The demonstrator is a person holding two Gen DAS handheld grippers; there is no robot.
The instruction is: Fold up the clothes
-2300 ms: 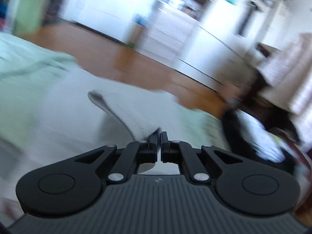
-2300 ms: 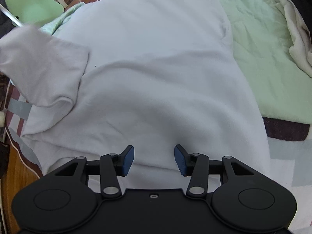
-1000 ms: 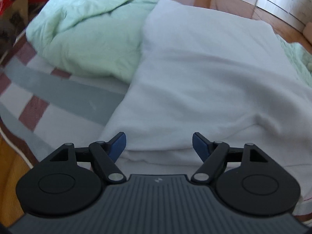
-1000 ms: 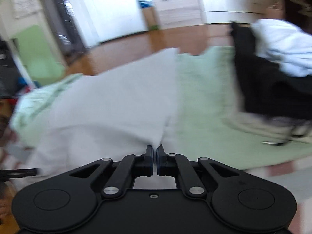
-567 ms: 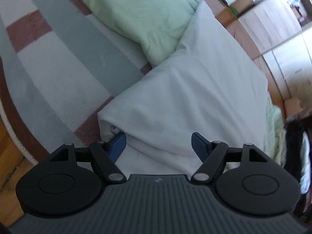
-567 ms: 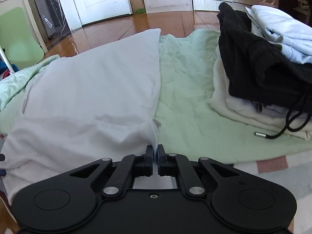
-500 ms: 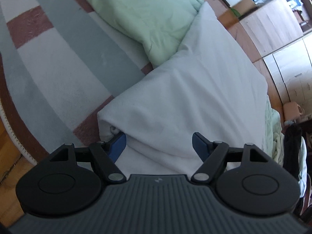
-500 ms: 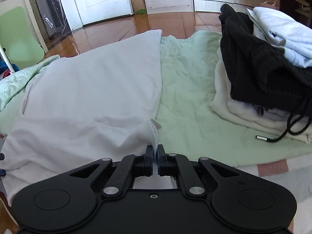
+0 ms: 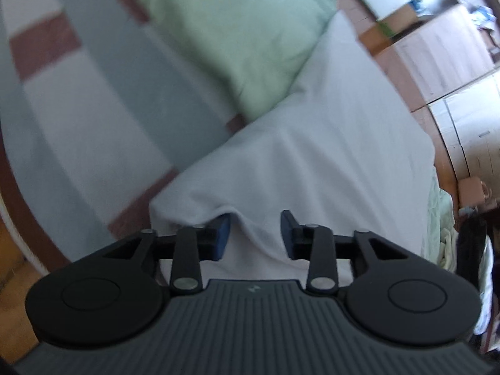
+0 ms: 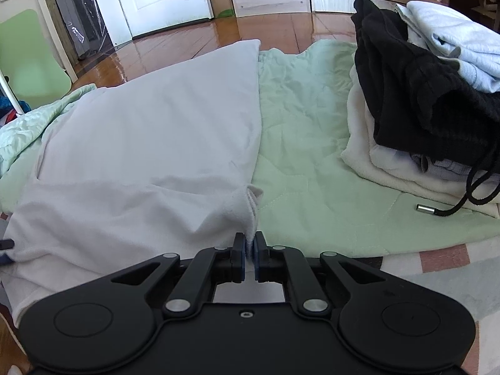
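Observation:
A white garment lies spread on a pale green quilt, folded lengthwise. My right gripper is shut on the garment's near right corner, where the cloth bunches up between the pads. In the left wrist view the same white garment fills the middle. My left gripper is open at the garment's near left corner, with a fold of cloth between the blue pads; the jaws stand partly closed around it.
A stack of folded clothes, black over white and pale blue, stands at the right on the quilt, with a drawcord tip trailing. A striped rug lies under the quilt. Wooden floor, door and cabinets lie beyond.
My left gripper has narrowed its jaws around the garment's near left edge, and the cloth has lifted into a fold between them. My right gripper stays shut on its corner.

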